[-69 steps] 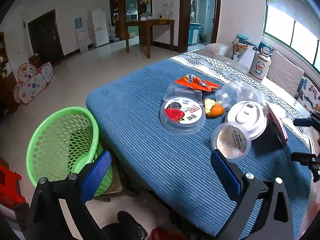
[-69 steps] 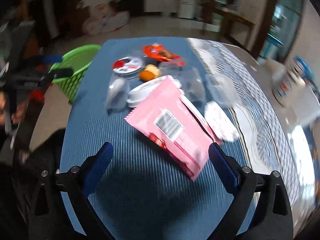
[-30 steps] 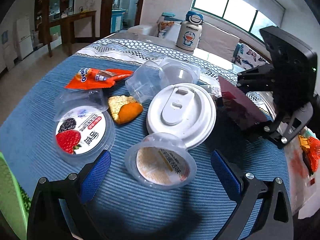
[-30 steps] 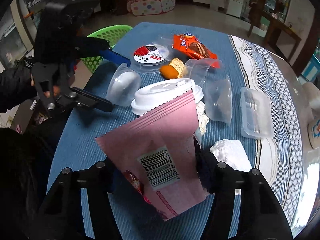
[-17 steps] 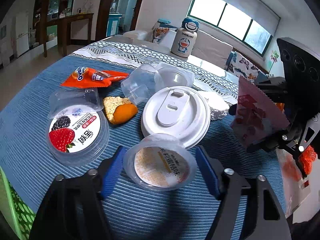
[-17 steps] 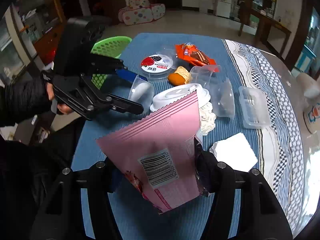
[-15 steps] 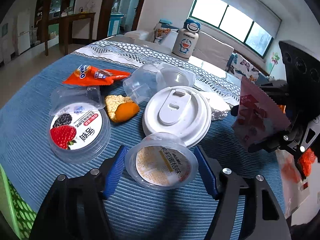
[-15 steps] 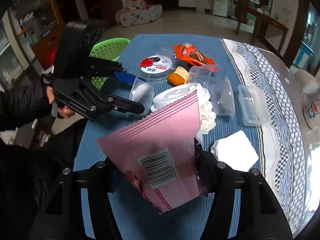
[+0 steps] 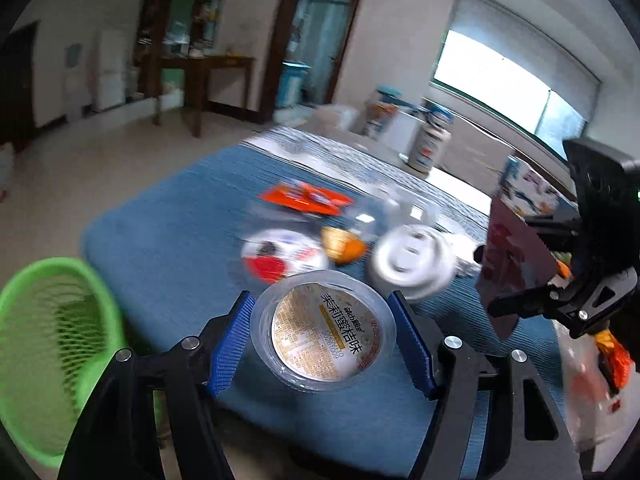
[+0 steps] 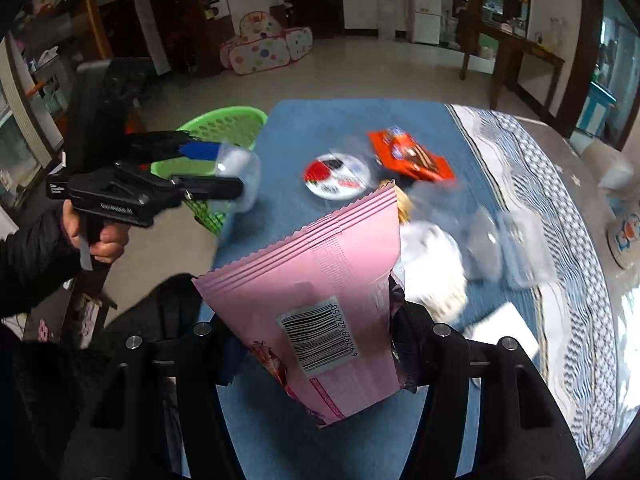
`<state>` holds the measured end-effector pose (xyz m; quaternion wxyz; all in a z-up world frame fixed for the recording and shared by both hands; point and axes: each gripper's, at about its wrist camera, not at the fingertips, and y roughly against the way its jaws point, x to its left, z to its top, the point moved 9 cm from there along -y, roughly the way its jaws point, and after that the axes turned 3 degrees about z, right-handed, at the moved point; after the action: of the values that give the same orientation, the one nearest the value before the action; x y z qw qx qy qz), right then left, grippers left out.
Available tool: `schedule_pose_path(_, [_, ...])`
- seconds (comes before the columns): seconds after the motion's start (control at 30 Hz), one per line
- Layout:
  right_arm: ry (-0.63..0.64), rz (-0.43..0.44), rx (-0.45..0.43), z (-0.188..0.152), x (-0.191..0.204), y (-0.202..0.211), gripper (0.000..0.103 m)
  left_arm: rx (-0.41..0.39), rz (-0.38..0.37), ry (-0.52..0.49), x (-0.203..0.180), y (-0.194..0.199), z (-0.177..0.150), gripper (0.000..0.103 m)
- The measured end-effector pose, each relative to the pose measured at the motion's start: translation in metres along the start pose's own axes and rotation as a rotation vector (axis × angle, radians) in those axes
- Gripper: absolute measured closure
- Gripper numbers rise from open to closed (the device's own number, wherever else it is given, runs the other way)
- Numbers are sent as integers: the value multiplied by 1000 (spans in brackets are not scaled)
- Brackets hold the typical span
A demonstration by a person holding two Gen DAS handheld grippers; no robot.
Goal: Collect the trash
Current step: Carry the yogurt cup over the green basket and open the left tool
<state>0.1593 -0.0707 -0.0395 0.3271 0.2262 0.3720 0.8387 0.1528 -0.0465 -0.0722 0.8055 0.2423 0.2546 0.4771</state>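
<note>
Left wrist view shows the left claw (image 9: 322, 338) clenched on a clear plastic cup (image 9: 323, 332), its blue pads (image 9: 232, 338) pressing the cup's rim from both sides. The cup's foil lid with printed lettering faces the camera, and the cup is lifted off the blue-covered surface (image 9: 160, 232). A green mesh basket (image 9: 52, 344) stands on the floor just beside the surface's near-left corner, lower left of the held cup.

Right wrist view has the right claw (image 10: 316, 332) gripping a pink snack bag (image 10: 320, 292) between its fingers; the bag stands upright with its serrated edge uppermost and a barcode label facing the lens. It is raised above the surface.

Still lying on the cloth beyond both claws, blurred: a round lid with a strawberry picture (image 10: 336, 176), an orange wrapper (image 10: 412, 156), a white disc lid (image 9: 412, 262), a piece of orange peel (image 9: 344, 244) between the two lids, clear plastic containers (image 10: 508, 248) and a white napkin (image 10: 504, 328). From the right wrist the left claw (image 10: 236, 176) appears with its cup directly over the basket's near rim
</note>
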Motion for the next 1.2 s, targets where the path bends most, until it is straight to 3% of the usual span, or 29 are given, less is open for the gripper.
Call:
schedule_pose_path(0.13, [-7, 22, -33, 26, 16, -13, 43, -23, 143, 53, 59, 29, 3, 37])
schedule_pose_path(0.33, [-33, 60, -70, 67, 42, -40, 43, 26, 330, 152, 154, 50, -14, 37])
schedule_pose_path(0.5, [-62, 102, -80, 97, 63, -68, 43, 91, 413, 221, 213, 50, -39, 37])
schedule_pose_path(0.77, [-101, 149, -69, 127, 87, -110, 43, 191, 425, 303, 266, 30, -79, 37])
schedule_pose_path(1.2, [-139, 162, -55, 142, 97, -130, 43, 289, 388, 346, 282, -16, -112, 33])
